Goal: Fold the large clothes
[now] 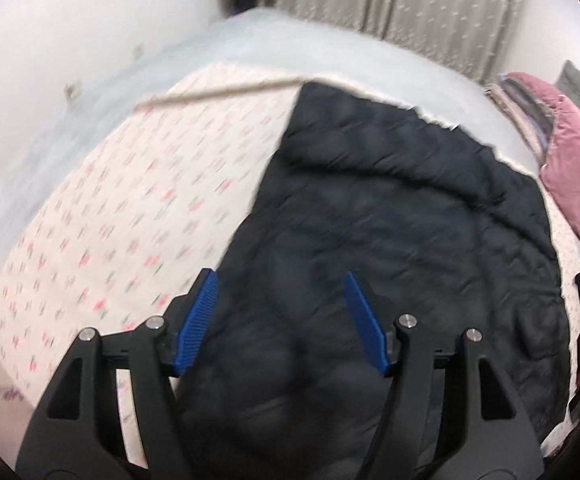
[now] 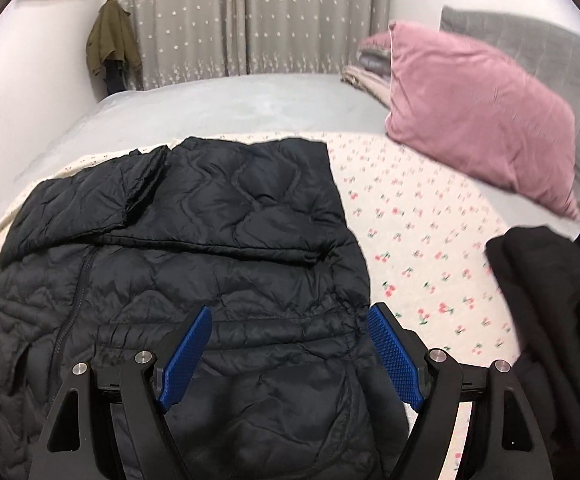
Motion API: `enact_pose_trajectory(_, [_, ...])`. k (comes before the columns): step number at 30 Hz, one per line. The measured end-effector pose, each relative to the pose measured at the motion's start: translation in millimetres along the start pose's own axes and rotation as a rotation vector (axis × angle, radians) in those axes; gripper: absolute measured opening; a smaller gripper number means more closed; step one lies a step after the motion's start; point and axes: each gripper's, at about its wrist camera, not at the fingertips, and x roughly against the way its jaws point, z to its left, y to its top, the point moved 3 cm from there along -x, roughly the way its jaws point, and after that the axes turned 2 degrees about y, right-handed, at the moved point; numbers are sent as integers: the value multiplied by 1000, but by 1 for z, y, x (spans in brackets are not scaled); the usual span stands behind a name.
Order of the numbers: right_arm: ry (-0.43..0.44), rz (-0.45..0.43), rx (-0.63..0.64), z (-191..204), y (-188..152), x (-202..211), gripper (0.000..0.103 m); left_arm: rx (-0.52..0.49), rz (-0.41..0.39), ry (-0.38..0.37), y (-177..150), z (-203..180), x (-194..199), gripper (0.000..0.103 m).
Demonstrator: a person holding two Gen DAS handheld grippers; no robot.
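Right wrist: quilted black puffer jacket (image 2: 209, 240), floral sheet (image 2: 422, 232), velvety pink pillow (image 2: 478, 108)

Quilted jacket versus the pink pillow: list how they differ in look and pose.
The quilted jacket is near-black with stitched wavy quilting and a zip; the pink pillow is plain, velvety pink. The jacket lies spread flat on the floral sheet, one sleeve folded across it; the pillow is plump and tilted up against the grey headboard. The jacket sits directly under both open grippers; the pillow lies farther off. Both rest on the bed.
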Motion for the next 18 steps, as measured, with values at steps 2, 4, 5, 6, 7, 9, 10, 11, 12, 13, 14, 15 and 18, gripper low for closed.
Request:
enact_pose_trajectory(2, [-11,-22,20,5,0,9,81,21,26,5,-15,15,-5,67])
enact_pose_trajectory(4, [-38,-48,52,12,-4,20,81,33,59,-3,-35,27,-11,67])
enact_pose_trajectory(5, [-47,-61,74,15,-7,25,81,38,68,-5,-42,32,-12,67])
enact_pose_trajectory(6, [-50,-71,96,17,-11,30,81,43,89,-10,-52,37,-16,67])
enact_pose_trajectory(7, [-54,-77,112,18,-15,34,81,45,106,-18,-59,41,-17,67])
enact_pose_trajectory(9, [-65,-79,105,13,-27,44,81,56,135,-32,-75,48,-22,67])
enact_pose_trajectory(10, [-72,-77,96,11,-32,46,81,60,143,-30,-81,52,-23,67])
enact_pose_trajectory(11, [-90,-69,83,6,-42,50,82,79,187,-50,-89,54,-23,67])
enact_pose_trajectory(12, [-103,-61,81,3,-49,53,82,91,198,-71,-92,56,-22,67])
enact_pose_trajectory(13, [-108,-52,86,2,-57,54,82,99,199,-87,-94,58,-21,67])
enact_pose_trajectory(14, [-107,-39,95,1,-66,55,82,91,201,-90,-95,57,-19,67])
enact_pose_trajectory(15, [-104,-22,100,-1,-74,56,82,78,203,-91,-97,56,-18,67])
enact_pose_trajectory(18, [-74,38,54,-14,-98,59,82,56,222,-89,-100,53,-20,67])
